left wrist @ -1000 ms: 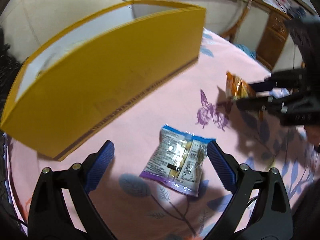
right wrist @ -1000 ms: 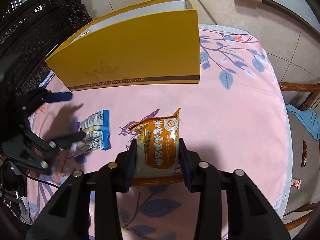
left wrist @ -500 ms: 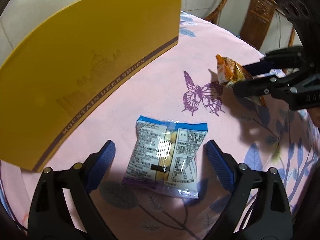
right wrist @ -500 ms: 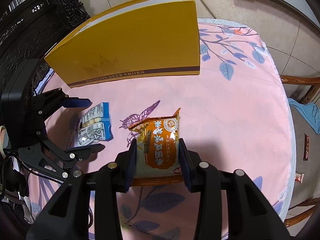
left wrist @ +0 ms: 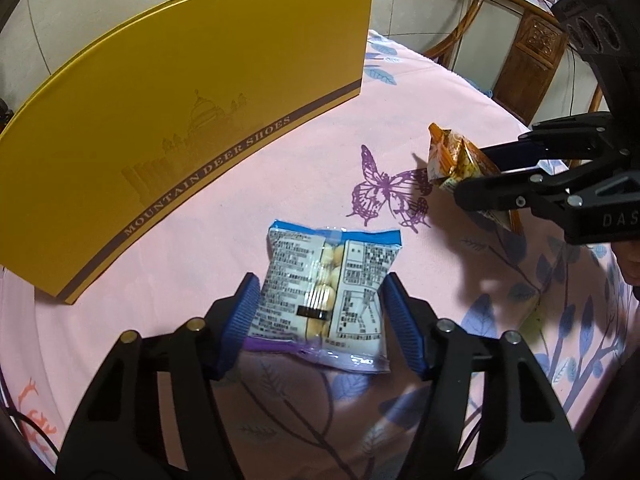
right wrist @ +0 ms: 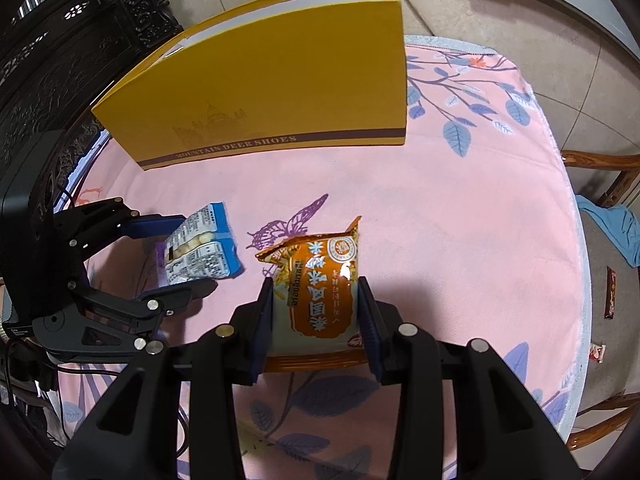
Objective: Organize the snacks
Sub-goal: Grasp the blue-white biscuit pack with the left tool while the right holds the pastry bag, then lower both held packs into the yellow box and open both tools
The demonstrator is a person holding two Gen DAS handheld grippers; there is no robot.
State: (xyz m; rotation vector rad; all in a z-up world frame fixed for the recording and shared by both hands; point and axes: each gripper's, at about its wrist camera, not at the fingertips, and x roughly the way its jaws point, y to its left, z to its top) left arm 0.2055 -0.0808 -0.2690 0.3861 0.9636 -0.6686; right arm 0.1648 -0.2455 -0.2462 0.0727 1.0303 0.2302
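Observation:
A clear and blue snack packet [left wrist: 326, 280] lies on the pink cloth, and it also shows in the right wrist view [right wrist: 202, 246]. My left gripper [left wrist: 320, 300] is closed against both its sides. My right gripper [right wrist: 316, 304] is shut on an orange snack packet [right wrist: 320, 284] and holds it above the cloth; the orange packet also shows at the right of the left wrist view [left wrist: 456, 160]. A yellow shoe box [right wrist: 264, 92] stands open-topped at the back of the table.
The round table has a pink flowered cloth [right wrist: 460, 216] with a purple butterfly print [left wrist: 384, 192]. Wooden chairs [right wrist: 608, 168] stand to the right. Dark carved furniture [right wrist: 60, 40] is at the left. Small wrappers [right wrist: 610, 292] lie on the floor.
My left gripper moved forward over the blue packet and closed its fingers onto its sides. My right gripper kept hold of the orange packet and barely moved.

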